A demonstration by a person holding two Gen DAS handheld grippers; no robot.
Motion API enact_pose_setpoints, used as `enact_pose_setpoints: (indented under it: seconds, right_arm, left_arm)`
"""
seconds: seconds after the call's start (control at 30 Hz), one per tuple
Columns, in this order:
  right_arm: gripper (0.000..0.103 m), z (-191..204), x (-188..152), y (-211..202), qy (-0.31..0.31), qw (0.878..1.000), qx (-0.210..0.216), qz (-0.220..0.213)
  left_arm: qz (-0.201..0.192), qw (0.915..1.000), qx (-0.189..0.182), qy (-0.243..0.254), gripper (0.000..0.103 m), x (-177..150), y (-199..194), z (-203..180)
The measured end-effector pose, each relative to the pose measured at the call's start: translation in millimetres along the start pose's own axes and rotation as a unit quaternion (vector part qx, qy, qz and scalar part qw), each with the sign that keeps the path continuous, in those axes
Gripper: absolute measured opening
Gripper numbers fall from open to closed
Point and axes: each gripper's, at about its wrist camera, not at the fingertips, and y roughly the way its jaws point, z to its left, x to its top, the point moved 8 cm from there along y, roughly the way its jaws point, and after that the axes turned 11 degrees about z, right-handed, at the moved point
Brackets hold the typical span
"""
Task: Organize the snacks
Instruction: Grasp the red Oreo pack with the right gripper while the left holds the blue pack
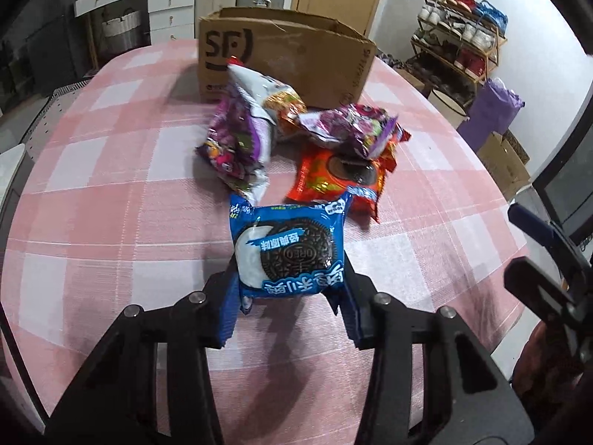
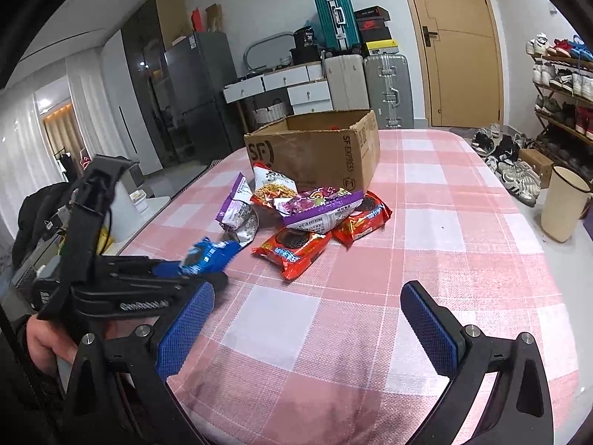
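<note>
Table (image 2: 463,193) comes first, big and round-edged, with a pink and white checked cloth on it. Near its far edge sits an open brown cardboard box (image 2: 315,152), and that looks like the place where the snacks should go. Just in front of the box lies a messy pile: purple bags (image 2: 318,207), an orange noodle bag (image 2: 274,189) and red cookie packs (image 2: 292,250), some lying on top of others. Closer to the near edge, the left gripper (image 1: 291,278) is clamped on a blue cookie pack (image 1: 289,250), one pad on each side of it, and the pack looks lifted a little off the cloth. The right gripper (image 2: 307,328) hangs over the near part of the table with its blue pads (image 2: 185,328) wide apart and nothing between them. A hand (image 2: 44,341) holds the left tool at the left side. The step now seems to be carrying the blue pack to the box. To do it well, keep the squeeze steady but soft, so the cookies do not crack. Lift high enough to pass over the pile and over the box wall. Let go only when the pack is right above the opening, so it drops inside and not on the cloth.
</note>
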Motion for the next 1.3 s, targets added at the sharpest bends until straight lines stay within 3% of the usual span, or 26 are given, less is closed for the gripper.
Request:
enact_pose_setpoints:
  seconds: [0.33, 0.57, 0.77, 1.1, 1.3]
  right_arm:
    - [0.103, 4, 8, 36, 0.015, 0.999, 0.012, 0.048]
    - [0.103, 7, 27, 75, 0.058, 0.993, 0.049, 0.089]
    - [0.102, 9, 42, 111, 0.077, 0.989, 0.046, 0.115]
    - [0.097, 13, 56, 148, 0.079, 0.987, 0.013, 0.137]
    - [0.086, 23, 57, 156, 0.045, 0.988, -0.040, 0.146]
  left_arm:
    - [-0.027, 0.9991, -0.008, -0.031, 0.043, -4, -22, 40]
    - [-0.026, 0.9982, -0.019, -0.051, 0.043, -10, -22, 64]
    - [-0.020, 0.9976, -0.026, -0.061, 0.043, -13, -15, 78]
    - [-0.025, 0.9959, -0.038, -0.079, 0.043, -13, -9, 92]
    - [-0.026, 0.9957, -0.048, -0.075, 0.043, -13, -8, 91]
